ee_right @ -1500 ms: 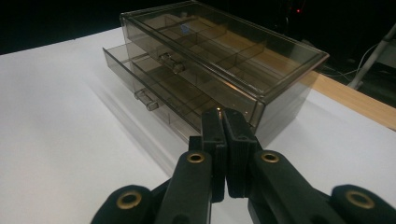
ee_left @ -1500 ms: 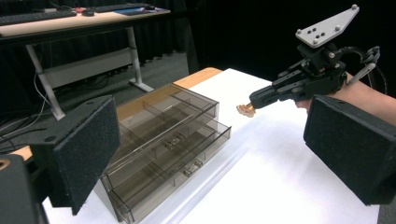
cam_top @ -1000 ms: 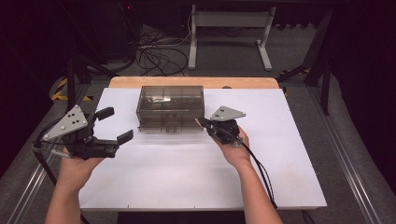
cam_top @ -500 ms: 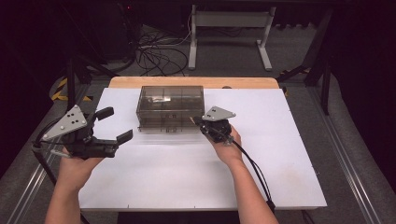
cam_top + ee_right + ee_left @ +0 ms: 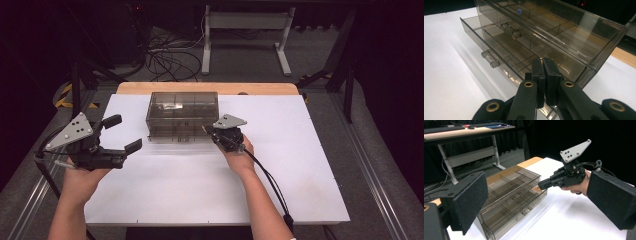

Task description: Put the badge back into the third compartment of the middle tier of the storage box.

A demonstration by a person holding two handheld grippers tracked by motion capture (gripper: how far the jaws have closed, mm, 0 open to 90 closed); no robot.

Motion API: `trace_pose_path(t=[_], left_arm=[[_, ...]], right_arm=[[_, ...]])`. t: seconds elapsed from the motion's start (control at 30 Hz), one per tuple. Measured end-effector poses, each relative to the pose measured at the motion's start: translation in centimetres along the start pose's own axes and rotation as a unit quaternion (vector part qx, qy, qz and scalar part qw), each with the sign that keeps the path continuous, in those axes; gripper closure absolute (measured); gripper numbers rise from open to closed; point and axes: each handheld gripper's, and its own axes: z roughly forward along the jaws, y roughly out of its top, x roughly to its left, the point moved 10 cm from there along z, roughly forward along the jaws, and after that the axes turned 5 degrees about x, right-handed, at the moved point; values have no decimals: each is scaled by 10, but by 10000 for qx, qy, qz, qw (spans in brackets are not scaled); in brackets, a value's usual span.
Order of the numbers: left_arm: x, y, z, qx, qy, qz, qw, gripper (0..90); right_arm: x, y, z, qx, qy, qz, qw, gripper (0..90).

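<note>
Smoky clear drawer box [image 5: 182, 115] sits centre-top of the high view, on white tabletop [image 5: 300, 165], its bottom drawer [image 5: 499, 53] pulled out a bit. Right gripper [image 5: 209, 131] fingers [image 5: 544, 75] pressed together w/ nothing between, tips at the box's lower right corner; contact unclear. Left gripper [image 5: 120, 135] at frame left, well apart from box, fingers [image 5: 470, 200] wide & empty.
</note>
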Motion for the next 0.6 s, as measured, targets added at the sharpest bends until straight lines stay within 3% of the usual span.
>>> trace_pose_path(t=[0.23,0.6], left_arm=[[0,-1,1,16,-8,1,10000,46],[1,0,0,-33,29,-1,10000,48]], right_arm=[[2,-2,6,92,88,110,9999,885],[-2,-3,12,185,178,635,9977,883]])
